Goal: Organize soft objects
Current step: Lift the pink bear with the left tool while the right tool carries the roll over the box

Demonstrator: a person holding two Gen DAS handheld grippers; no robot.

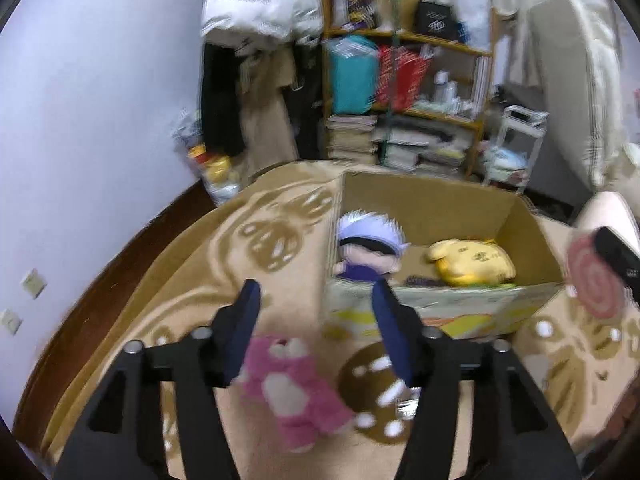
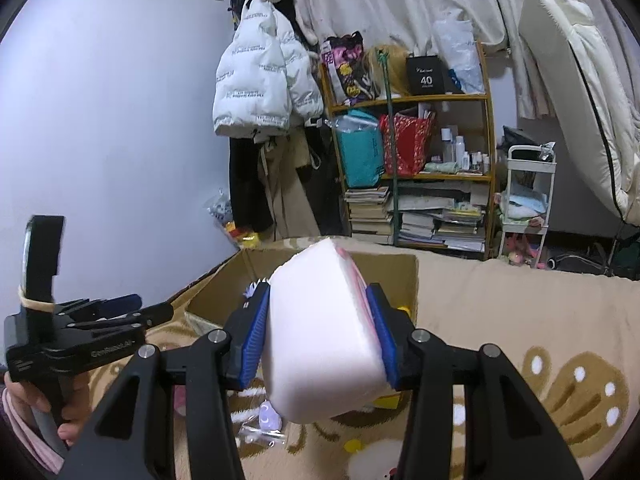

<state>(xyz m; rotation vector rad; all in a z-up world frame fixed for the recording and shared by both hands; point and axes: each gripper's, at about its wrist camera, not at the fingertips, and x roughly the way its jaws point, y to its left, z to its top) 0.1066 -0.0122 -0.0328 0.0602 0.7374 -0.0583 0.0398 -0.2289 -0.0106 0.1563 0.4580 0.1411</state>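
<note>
An open cardboard box point(image 1: 472, 312) stands on the patterned blanket; it also shows in the right wrist view point(image 2: 392, 264). Inside lie a white-haired doll point(image 1: 370, 246) and a yellow plush point(image 1: 472, 264). A pink bear plush point(image 1: 294, 388) lies on the blanket below my left gripper point(image 1: 316, 292), which is open and empty above it. My right gripper point(image 2: 320, 308) is shut on a pink-and-white roll-shaped cushion point(image 2: 320, 340), held above the box's near side. The cushion's spiral end point(image 1: 596, 284) shows at the right in the left wrist view. My left gripper also shows in the right wrist view point(image 2: 156, 308).
The tan patterned blanket point(image 1: 256, 240) covers the surface. Behind stand a cluttered wooden shelf point(image 2: 416, 140) with stacked books, a hanging white jacket point(image 2: 260, 80), a white cart point(image 2: 528, 200) and an upright mattress point(image 2: 572, 92). A small plastic packet point(image 2: 264, 424) lies under the cushion.
</note>
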